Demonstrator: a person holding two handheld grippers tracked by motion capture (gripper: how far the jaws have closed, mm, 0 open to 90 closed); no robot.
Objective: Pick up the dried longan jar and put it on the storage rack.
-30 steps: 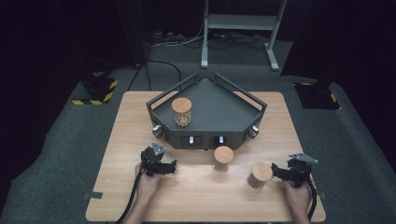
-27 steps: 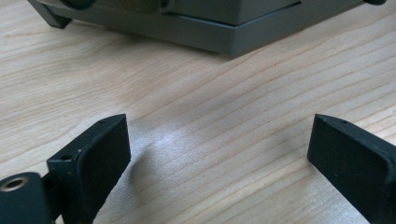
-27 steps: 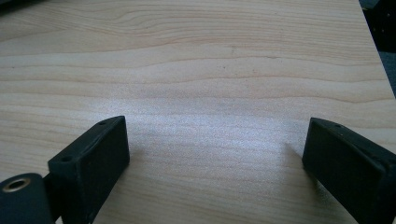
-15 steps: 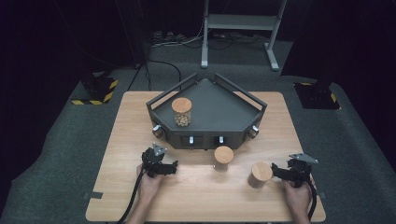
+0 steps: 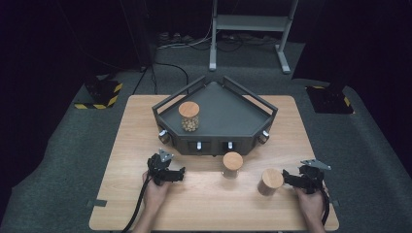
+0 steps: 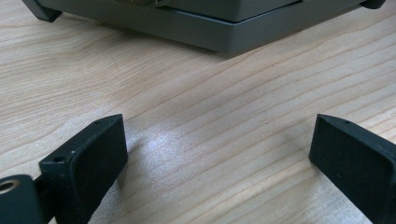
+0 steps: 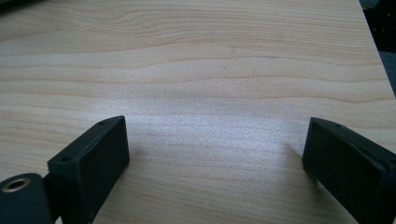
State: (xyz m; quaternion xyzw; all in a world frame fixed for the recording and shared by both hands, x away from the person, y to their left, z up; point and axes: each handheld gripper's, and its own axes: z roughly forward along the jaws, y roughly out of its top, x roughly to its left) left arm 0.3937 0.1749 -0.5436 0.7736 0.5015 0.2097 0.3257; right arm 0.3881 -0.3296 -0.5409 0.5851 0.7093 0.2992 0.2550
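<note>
A dark grey five-sided tray stands at the back of the wooden table. In it is a clear jar with a wooden lid and pale round pieces inside. Two more wooden-lidded jars stand on the table, one in front of the tray and one further right. My left gripper rests on the table left of the middle jar. Its jaws have just been opening, and only bare wood lies between them. My right gripper sits just right of the right jar, open over bare wood.
The tray's front wall rises close ahead of the left gripper. The table's right edge lies near the right gripper. Beyond the table are dark floor, a metal stand and yellow-black striped blocks.
</note>
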